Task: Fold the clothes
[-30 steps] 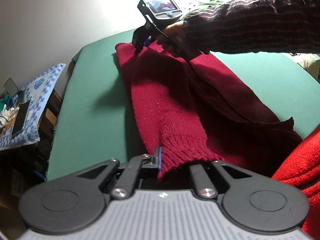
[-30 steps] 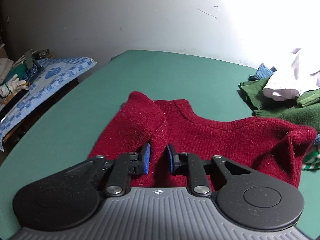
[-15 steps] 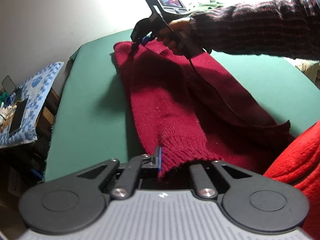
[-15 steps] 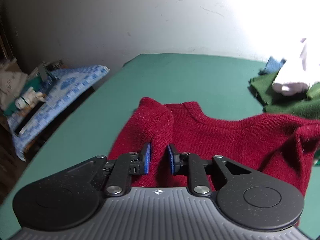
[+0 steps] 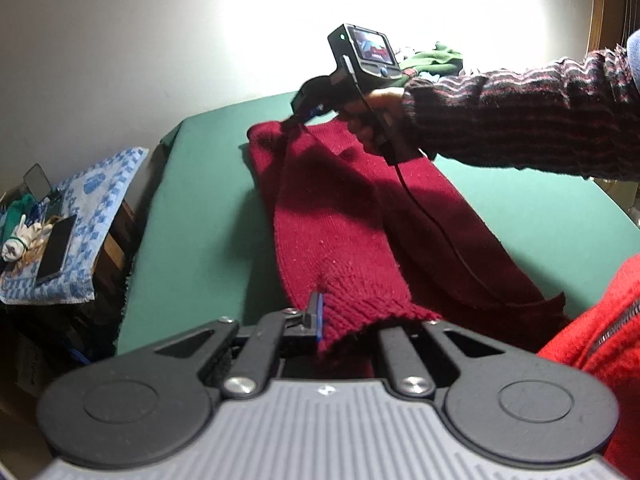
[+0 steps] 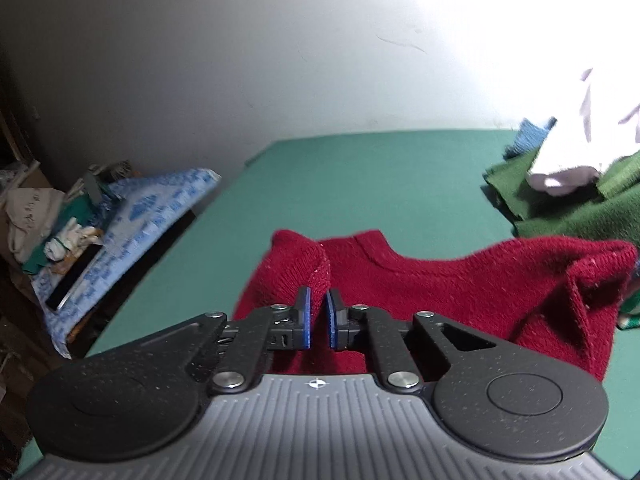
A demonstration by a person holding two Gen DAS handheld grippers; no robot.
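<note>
- Here the red sweater (image 5: 332, 216) lies on the green desk (image 5: 200, 220), with one sleeve (image 5: 320, 236) lifted off the cloth and stretched between the two claws.
- The left claw (image 5: 340, 320) is clamped on the ribbed cuff (image 5: 360, 308); only one blue pad shows, the other is hidden behind the knit.
- The right claw (image 6: 318, 318), held in the person's right hand (image 5: 376, 116), pinches the raised fold at the shoulder (image 6: 304, 264); its pads stand close together with red knit between them.
- The step in hand looks like folding the sleeve across the body: both ends are gripped and the sleeve hangs taut above the desk.
- The next move, as I judge it, calls for carrying both ends together over the body and laying the sleeve flat, keeping tension even so the knit does not twist or drag the rest along.
- The sleeve's long axis runs from cuff, nearest the left claw, away to the shoulder at the desk's far end.
- The body (image 6: 460, 280) spreads sideways from that shoulder, collar (image 6: 370, 246) toward the far wall; its far side is rumpled near a pile of green clothes (image 6: 560, 200).
- How far along the folding is overall cannot be settled from this.
</note>
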